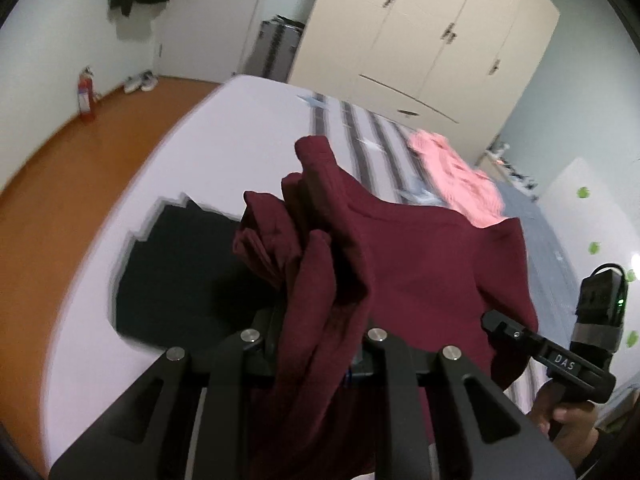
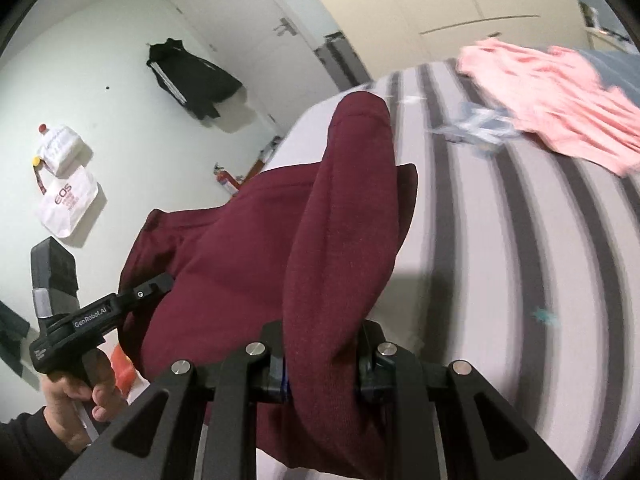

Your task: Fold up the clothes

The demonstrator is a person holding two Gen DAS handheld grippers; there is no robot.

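Observation:
A maroon garment (image 1: 420, 264) hangs lifted above the bed, stretched between both grippers. My left gripper (image 1: 316, 344) is shut on a bunched, pleated edge of it, which spills over the fingers. In the right wrist view the maroon garment (image 2: 224, 264) drapes over my right gripper (image 2: 320, 364), whose jaws are shut on a thick fold. The right gripper (image 1: 504, 326) also shows at the far right of the left wrist view, biting the cloth's other end. The left gripper (image 2: 158, 286) shows at the left of the right wrist view, held by a hand (image 2: 80, 392).
A folded black garment (image 1: 180, 276) lies on the bed's white sheet (image 1: 240, 140). A pink garment (image 2: 560, 112) lies on the striped cover (image 2: 520, 280). A wardrobe (image 1: 420, 40), a door (image 2: 248, 40), a fire extinguisher (image 1: 85, 98) and a hanging black jacket (image 2: 188, 76) line the walls.

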